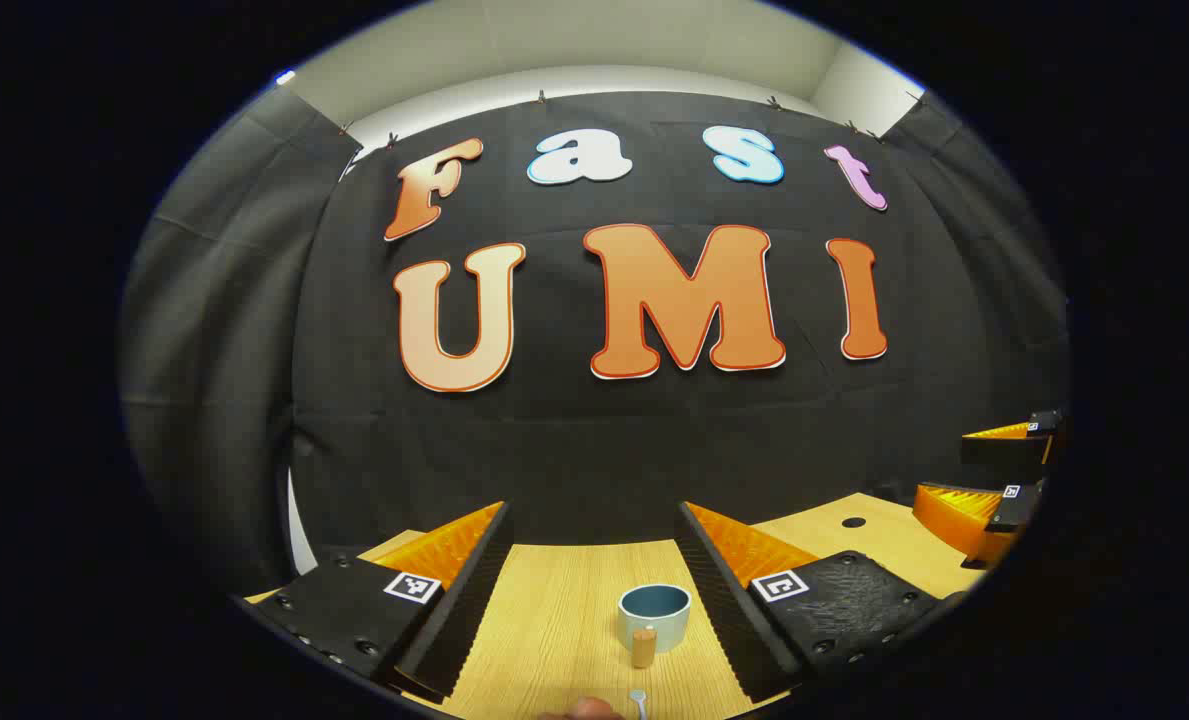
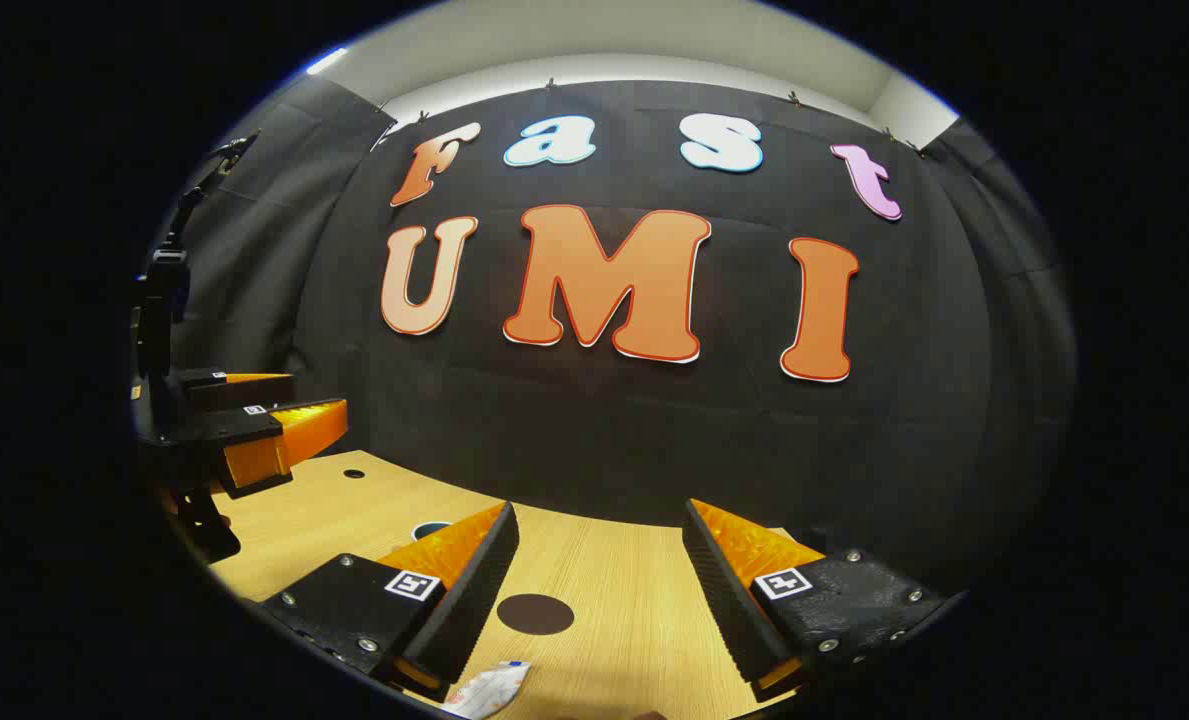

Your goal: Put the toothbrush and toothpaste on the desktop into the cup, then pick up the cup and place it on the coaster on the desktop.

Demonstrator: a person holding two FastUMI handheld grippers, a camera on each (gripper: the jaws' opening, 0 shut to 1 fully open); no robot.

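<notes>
Light wooden desktop [image 1: 564, 620] before the black cloth wall. Left gripper [image 1: 594, 590]: fingers spread wide, holding nothing, with the blue cup [image 1: 654, 612] standing on the desktop between them; the toothbrush [image 1: 639, 703] tip lies just nearer the camera. Right gripper [image 2: 599, 590]: fingers likewise apart and empty, dark round coaster [image 2: 535, 613] between them, toothpaste [image 2: 489, 690] lying nearer at the lower edge

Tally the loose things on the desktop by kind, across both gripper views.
Cup: 1
Coaster: 1
Toothpaste tube: 1
Toothbrush: 1, just its tip at the view's bottom edge
Total: 4
</notes>
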